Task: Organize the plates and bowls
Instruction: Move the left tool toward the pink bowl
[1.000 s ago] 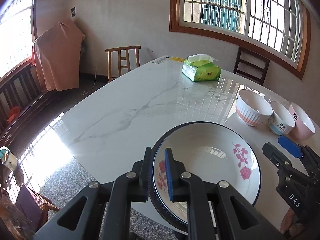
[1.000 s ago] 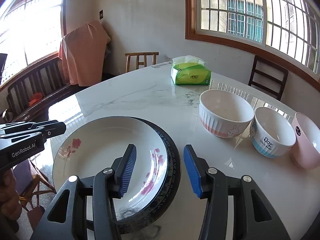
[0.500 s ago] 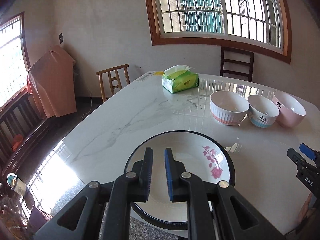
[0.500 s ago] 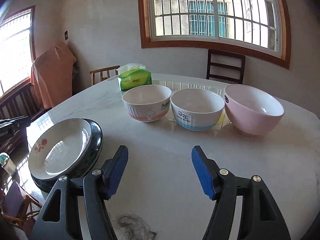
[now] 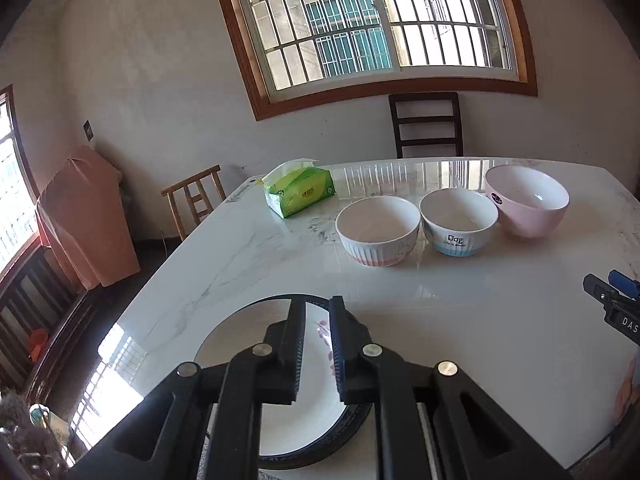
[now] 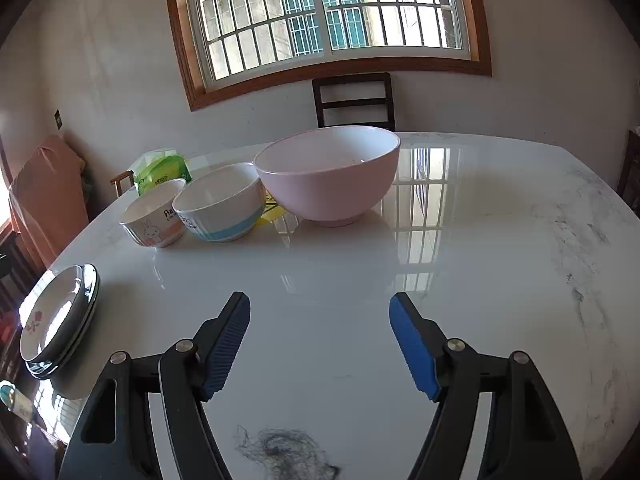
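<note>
A white flowered plate lies stacked on a dark-rimmed plate at the table's near left edge. My left gripper hovers over them, shut, with nothing between its pads. Three bowls stand in a row further back: a rabbit bowl, a "Dog" bowl and a larger pink bowl. My right gripper faces the pink bowl across bare tabletop. Its jaws are opening and nothing is between them. The plate stack lies off to its left.
A green tissue pack lies behind the bowls. A dark chair stands at the far side and a light wooden chair at the left. A clump of dark hair lies on the marble table under my right gripper.
My left gripper let go of the white plate's rim and pulled back from the stack. My right gripper swung right from the plates toward the bowls, and its jaws widened.
</note>
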### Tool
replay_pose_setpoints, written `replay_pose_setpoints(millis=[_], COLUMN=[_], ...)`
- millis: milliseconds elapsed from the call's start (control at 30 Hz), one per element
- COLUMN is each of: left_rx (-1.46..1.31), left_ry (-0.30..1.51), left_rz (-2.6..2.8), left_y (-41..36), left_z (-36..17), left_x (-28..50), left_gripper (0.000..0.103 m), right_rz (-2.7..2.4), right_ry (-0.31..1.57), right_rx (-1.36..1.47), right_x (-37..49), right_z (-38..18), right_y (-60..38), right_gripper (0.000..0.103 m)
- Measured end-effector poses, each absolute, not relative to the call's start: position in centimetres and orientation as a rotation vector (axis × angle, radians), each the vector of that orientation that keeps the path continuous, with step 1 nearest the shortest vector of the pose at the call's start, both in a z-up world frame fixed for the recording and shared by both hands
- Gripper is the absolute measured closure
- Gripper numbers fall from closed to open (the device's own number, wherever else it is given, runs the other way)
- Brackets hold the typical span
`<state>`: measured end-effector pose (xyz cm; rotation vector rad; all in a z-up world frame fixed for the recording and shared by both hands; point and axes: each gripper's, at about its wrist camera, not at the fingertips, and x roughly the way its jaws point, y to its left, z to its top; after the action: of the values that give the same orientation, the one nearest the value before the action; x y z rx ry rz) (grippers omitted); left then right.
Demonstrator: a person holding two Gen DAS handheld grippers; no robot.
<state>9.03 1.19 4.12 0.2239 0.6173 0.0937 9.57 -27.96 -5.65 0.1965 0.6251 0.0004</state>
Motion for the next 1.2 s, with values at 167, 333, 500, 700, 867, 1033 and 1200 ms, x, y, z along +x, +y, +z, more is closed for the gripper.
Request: replay_pose_setpoints(millis=[167, 333, 500, 700, 867, 1033, 1200], left_rx=[0.282, 0.33, 0.373, 0.415, 0.442, 0.462, 0.403], left_ry=[0.603, 0.598, 0.599, 0.603, 0.612, 0.627, 0.693], left_rz=[0.057, 0.021, -0.016, -0.056, -0.089, -0.115, -0.187], left_y=[-2.3, -6.0, -9.4, -13.1, -15.8, -17.8, -18.8], left_z=[4.5, 4.6, 4.3, 3.8, 3.2, 2.7, 2.2], left_x=[9.6, 10.5, 11.3, 12.4, 13.3, 14.3, 15.8], left_gripper=[0.09, 0.09, 0.09, 0.09, 0.09, 0.089, 0.079], right_rz=[0.001, 0.0, -0.013, -0.031, -0.041, -0.039, -0.032], right_ry=[0.619, 0.613, 0.612, 0.609, 0.607, 0.595, 0.577], right_rx=[0.245, 0.276, 0.312, 0.332, 0.352, 0.354, 0.355], right_x=[9.1, 9.0, 9.0, 9.2, 9.3, 9.5, 9.7], right_z=[-5.6, -5.6, -5.6, -5.6, -5.6, -5.1, -4.6], right_y=[-29.9, -31.8, -34.1, -36.5, -38.4, -39.5, -40.1], right_gripper=[0.027, 0.027, 0.025, 0.023, 0.023, 0.022, 0.018])
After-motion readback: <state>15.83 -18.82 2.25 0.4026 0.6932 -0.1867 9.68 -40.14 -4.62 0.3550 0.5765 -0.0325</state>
